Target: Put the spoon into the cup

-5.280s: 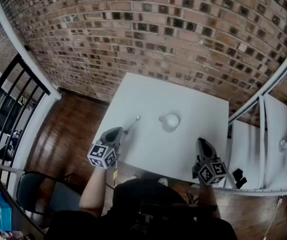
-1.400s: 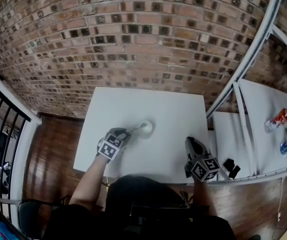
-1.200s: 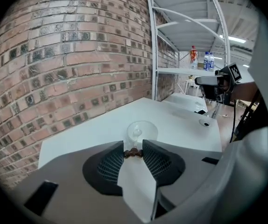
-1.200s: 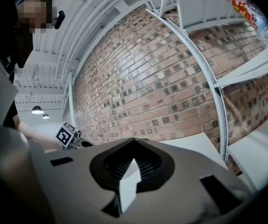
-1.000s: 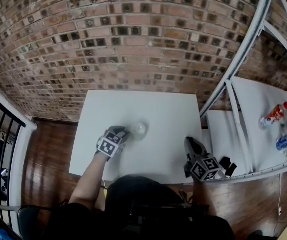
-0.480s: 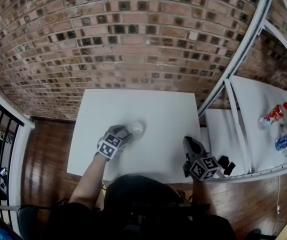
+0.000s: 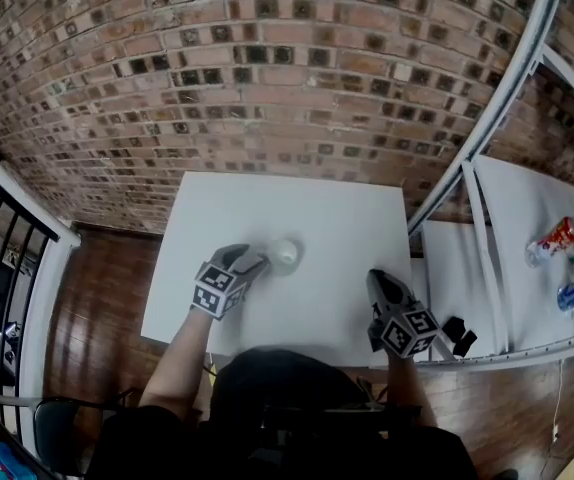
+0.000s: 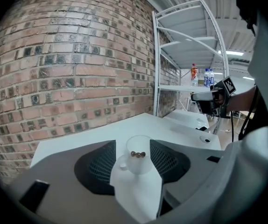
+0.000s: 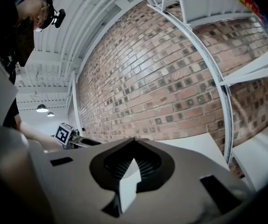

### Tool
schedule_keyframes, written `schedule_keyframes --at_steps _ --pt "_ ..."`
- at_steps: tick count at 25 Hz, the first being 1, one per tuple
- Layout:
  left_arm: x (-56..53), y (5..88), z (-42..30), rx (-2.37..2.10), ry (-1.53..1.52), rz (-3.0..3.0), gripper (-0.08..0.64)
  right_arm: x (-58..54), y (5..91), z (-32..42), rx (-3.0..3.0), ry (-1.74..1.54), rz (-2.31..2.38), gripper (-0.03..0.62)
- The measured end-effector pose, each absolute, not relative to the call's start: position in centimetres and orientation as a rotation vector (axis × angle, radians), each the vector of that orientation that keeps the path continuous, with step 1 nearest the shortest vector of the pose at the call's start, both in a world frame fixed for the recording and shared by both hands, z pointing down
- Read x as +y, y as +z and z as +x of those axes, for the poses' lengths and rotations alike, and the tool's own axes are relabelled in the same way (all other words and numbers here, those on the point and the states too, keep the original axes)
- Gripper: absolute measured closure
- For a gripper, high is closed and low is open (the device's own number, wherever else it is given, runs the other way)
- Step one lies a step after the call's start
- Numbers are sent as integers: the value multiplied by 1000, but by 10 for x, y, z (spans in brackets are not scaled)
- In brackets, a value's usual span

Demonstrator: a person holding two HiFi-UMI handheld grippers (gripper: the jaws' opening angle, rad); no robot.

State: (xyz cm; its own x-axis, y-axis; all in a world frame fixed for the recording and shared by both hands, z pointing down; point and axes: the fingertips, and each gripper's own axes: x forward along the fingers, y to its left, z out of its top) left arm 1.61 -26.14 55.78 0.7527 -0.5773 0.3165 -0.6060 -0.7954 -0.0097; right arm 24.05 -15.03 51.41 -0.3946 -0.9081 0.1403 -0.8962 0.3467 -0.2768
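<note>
A red-brown brick wall point(image 7: 267, 68) stands behind a white square table point(image 7: 297, 203) on a dark wooden floor. At the left, the left gripper point(image 7: 253, 264) points at a small frosted translucent cup point(image 8: 139, 166). Its jaws are spread wide and opening. The cup stands on the table just ahead between them, and neither pad touches it. A small brownish piece point(image 8: 137, 153) shows in the cup near its rim. This is most likely the end of the slim metal spoon, so the spoon appears to be in the cup already. The step in hand is the release. The next move calls for drawing the left gripper straight back without knocking the cup. At the right, the right gripper point(image 7: 378, 282) rests near the table's near edge, its jaws pressed together on nothing.
</note>
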Motion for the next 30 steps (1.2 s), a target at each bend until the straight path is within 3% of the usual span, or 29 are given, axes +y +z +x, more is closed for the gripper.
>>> schedule_keyframes --at_steps 9,10,12,30 --pt "-252 501 -42 -1185 217 2823 356 -164 508 204 2656 -469 -1601 588" --pt "-251 495 -54 -1245 185 2812 393 -166 509 197 2675 -467 -1590 588" --pt "-248 481 -78 -1365 98 2779 557 -170 510 190 2686 -467 -1599 588" --pt "-198 466 -171 -1570 -214 2589 557 -170 505 172 2622 -395 -1702 591"
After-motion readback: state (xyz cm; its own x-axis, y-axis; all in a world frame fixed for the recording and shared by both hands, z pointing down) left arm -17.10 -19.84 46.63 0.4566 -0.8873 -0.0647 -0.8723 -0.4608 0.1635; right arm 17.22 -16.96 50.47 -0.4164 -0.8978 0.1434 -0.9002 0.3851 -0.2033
